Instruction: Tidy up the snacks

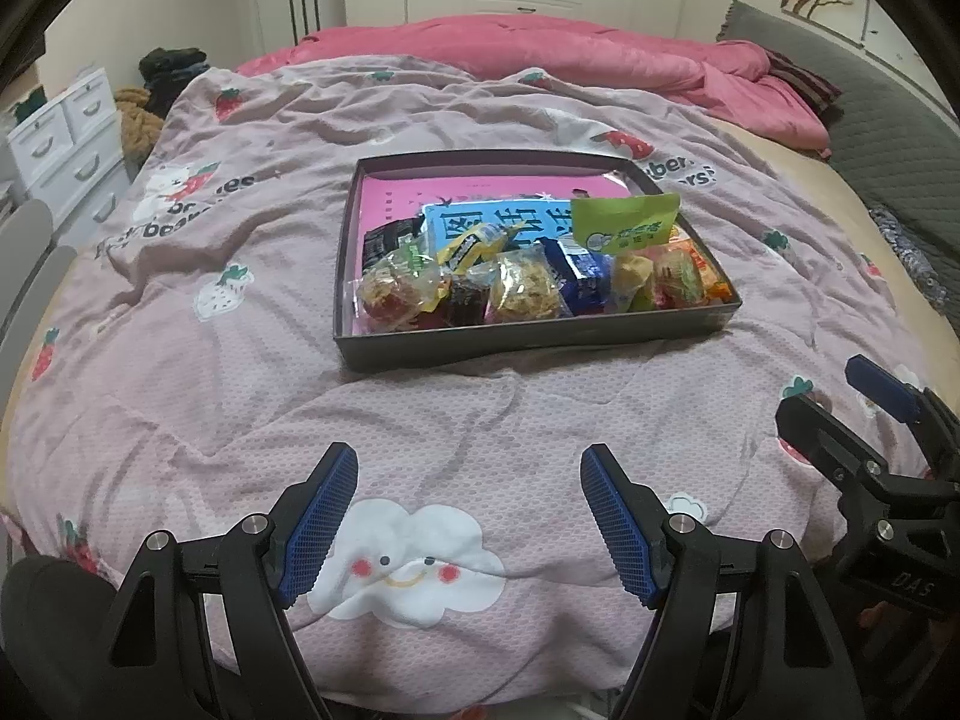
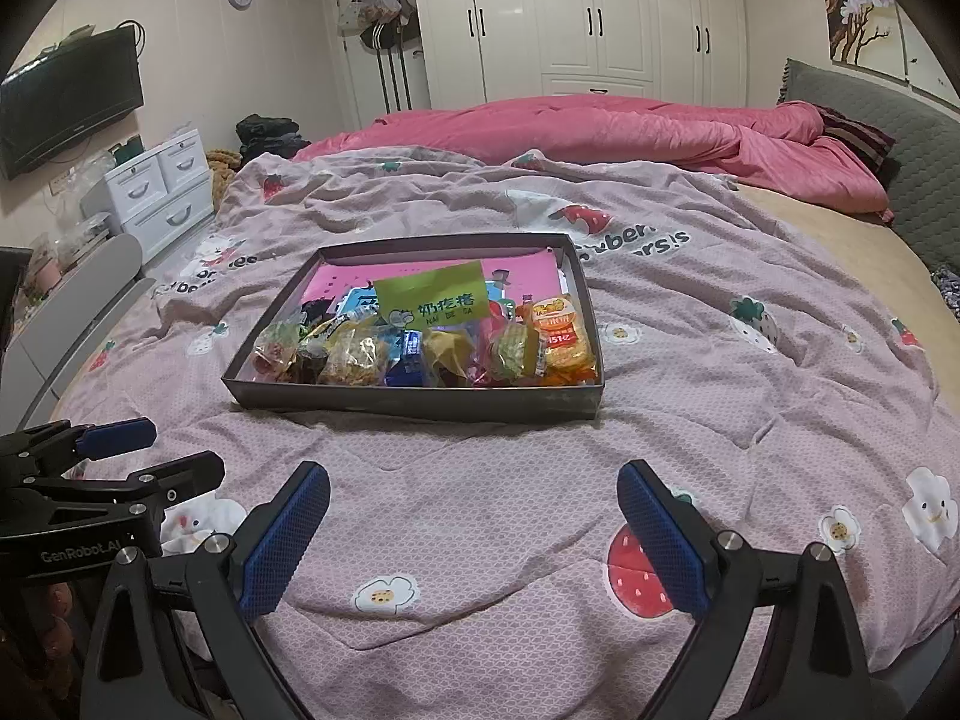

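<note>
A shallow dark box (image 1: 528,342) (image 2: 420,405) lies on the pink strawberry-print quilt (image 1: 240,312) (image 2: 720,360). Several wrapped snacks (image 1: 522,288) (image 2: 366,354) are heaped along its near side, with a green packet (image 1: 624,222) (image 2: 432,300) standing upright and an orange packet (image 2: 561,339) at the right end. My left gripper (image 1: 469,468) hovers open over the quilt, well short of the box, nothing between its blue pads (image 1: 324,516). My right gripper (image 2: 474,483) is likewise open and empty; it shows at the right edge of the left wrist view (image 1: 870,408), and the left gripper shows at the left edge of the right wrist view (image 2: 150,444).
A pink blanket (image 1: 540,54) (image 2: 600,132) is bunched at the far side of the bed, beside a grey headboard (image 1: 888,138) (image 2: 900,138). White drawers (image 1: 66,144) (image 2: 156,192) stand left of the bed, and wardrobes (image 2: 600,12) line the back wall. A television (image 2: 66,102) hangs at left.
</note>
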Available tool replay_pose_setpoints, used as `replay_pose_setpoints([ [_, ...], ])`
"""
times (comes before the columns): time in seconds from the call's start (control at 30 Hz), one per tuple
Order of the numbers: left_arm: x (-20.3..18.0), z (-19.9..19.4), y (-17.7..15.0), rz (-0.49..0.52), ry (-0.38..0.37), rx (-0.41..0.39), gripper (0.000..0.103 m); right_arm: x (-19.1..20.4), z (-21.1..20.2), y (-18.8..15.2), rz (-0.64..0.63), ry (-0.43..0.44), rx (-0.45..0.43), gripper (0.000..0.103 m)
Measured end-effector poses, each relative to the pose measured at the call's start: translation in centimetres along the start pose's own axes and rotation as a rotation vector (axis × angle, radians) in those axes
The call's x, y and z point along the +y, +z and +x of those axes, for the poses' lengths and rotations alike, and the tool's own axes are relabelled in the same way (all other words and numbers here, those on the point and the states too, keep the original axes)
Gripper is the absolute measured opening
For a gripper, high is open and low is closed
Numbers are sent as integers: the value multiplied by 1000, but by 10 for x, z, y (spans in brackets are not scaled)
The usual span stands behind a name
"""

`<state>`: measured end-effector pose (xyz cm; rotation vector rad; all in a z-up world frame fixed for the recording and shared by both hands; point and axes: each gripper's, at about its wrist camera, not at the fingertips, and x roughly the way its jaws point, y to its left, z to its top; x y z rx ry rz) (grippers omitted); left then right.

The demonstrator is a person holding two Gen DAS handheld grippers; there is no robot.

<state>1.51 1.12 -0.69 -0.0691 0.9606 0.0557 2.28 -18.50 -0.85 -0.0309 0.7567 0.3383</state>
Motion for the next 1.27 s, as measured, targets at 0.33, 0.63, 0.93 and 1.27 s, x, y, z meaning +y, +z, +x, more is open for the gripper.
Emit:
replay_pose_setpoints([
  [0.33, 3, 1, 1, -7, 10, 4, 78, -1, 2, 1, 4, 0, 4, 97],
  [0.63, 3, 3, 1, -11, 10, 5, 78, -2, 2, 2, 3, 1, 6, 97],
  [0.93, 4, 2, 3, -15, 3, -10, 78, -2, 6, 2, 11, 7, 5, 97],
  [1.27, 23, 10, 14, -66, -38, 9, 78, -23, 15, 8, 83, 10, -4, 97],
])
